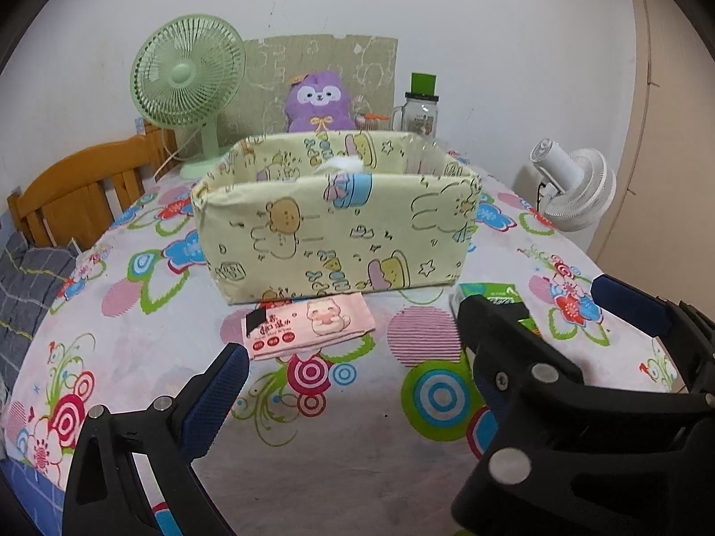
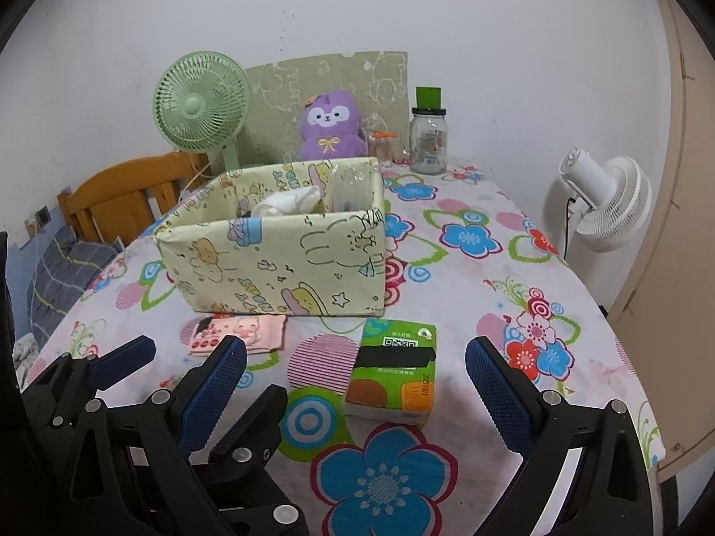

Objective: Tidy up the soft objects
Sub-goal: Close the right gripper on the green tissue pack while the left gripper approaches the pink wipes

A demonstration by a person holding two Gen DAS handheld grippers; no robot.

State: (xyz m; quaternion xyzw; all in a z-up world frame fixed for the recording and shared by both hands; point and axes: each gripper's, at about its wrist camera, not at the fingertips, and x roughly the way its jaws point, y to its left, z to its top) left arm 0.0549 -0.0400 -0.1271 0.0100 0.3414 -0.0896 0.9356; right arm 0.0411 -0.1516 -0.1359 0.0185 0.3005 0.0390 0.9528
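We see the left gripper (image 1: 353, 357) spread wide and empty above the tablecloth (image 1: 134, 357), with the pink pack (image 1: 308, 324) lying just ahead of its tips, touching the front of the box (image 1: 339, 232). The right gripper (image 2: 357, 366) is also wide and empty, the green pack (image 2: 393, 370) lying between its fingers (image 2: 496, 384) on the cloth. White cloth (image 2: 286, 201) sits inside the box. A purple plush (image 2: 330, 125), a green fan (image 2: 201, 107) and a jar (image 2: 428, 140) stand behind.
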